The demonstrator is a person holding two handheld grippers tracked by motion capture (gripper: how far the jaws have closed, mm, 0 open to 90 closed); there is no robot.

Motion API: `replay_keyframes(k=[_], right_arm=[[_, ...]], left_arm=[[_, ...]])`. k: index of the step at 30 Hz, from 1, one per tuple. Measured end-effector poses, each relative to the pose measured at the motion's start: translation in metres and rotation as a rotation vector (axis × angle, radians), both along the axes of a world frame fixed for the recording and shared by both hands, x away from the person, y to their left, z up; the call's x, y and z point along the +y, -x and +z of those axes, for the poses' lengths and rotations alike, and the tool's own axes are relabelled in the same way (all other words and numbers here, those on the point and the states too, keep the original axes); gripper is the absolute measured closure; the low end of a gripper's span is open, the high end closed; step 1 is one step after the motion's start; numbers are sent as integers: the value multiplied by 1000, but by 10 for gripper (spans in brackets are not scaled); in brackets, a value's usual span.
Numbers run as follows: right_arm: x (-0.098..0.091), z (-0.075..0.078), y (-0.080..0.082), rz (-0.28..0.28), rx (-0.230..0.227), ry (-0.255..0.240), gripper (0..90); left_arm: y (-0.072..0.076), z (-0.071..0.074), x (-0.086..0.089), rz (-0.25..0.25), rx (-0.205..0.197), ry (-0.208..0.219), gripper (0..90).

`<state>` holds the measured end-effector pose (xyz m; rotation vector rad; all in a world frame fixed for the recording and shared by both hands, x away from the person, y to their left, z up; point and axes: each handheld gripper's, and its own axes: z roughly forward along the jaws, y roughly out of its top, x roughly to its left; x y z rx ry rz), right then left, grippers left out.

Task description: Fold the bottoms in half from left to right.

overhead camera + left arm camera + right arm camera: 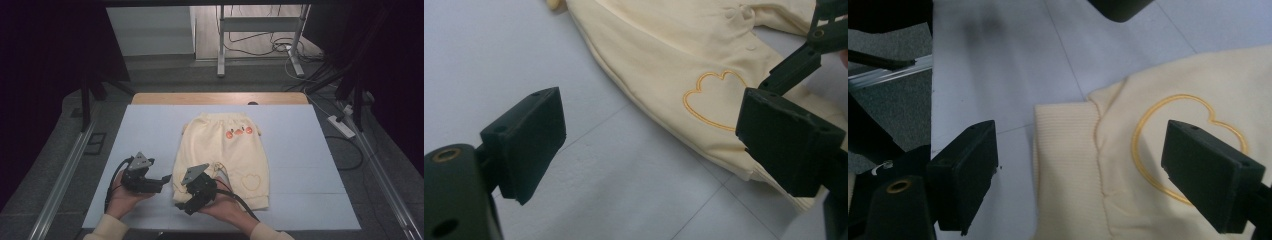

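Both grippers open, empty, at near hem of pants.

Pants (223,157) lie flat mid-mat (150,130), waistband far, legs toward you. Your right gripper (192,197) hovers over the left leg cuff (1063,150), jaws wide, straddling it; left gripper (161,181) sits just beside, over bare mat. Right gripper view shows cuff ribbing + heart outline (1188,145); high view shows orange print (238,132).

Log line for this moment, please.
left gripper: open, beside pale yellow cloth baby pants | right gripper: open over ribbed cuff | nothing held
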<state>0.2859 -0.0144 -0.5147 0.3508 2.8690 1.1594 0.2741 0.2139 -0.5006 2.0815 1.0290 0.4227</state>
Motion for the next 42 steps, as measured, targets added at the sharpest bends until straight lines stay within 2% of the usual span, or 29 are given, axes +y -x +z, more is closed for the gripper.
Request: replay_keyframes(k=[6, 8, 10, 14, 15, 17, 18, 20, 21, 22, 23, 24, 27, 33, 42], right_arm=[[9, -3, 4, 19, -13, 11, 172], [11, -5, 5, 23, -9, 6, 211], [13, -6, 6, 33, -12, 18, 229], [17, -11, 9, 34, -48, 58, 273], [19, -12, 10, 28, -73, 78, 315], [19, -13, 11, 29, -76, 75, 332], [20, -14, 12, 19, -95, 95, 395], [20, -14, 11, 14, -98, 101, 430], [19, -13, 11, -12, -117, 108, 542], [19, -13, 11, -12, -117, 108, 542], [18, -12, 9, -24, -119, 105, 634], [18, -12, 9, -24, -119, 105, 634], [13, -8, 5, -35, -105, 107, 733], [9, -4, 1, -29, -67, 93, 768], [6, -4, -1, -28, -46, 66, 781]], left_arm=[[0, 0, 1, 1, 5, -1, 126], [0, -1, 1, 2, 6, -1, 126], [0, -1, 2, 4, 8, -1, 126], [-1, -2, 2, 4, 8, -3, 127], [-1, -2, 2, 4, 9, -4, 127], [-1, -2, 2, 4, 9, -5, 127], [-1, -2, 2, 4, 9, -4, 127], [-1, -2, 2, 1, 9, 0, 127], [0, -2, 2, 1, 8, -2, 126], [0, -2, 2, 1, 8, -2, 126], [0, -2, 3, 2, 8, -2, 126], [0, -2, 3, 2, 8, -2, 126], [-2, -2, 4, 5, 9, 2, 127], [-9, -3, 2, 17, 18, 14, 129], [-21, 1, -2, 13, 18, 31, 128]])
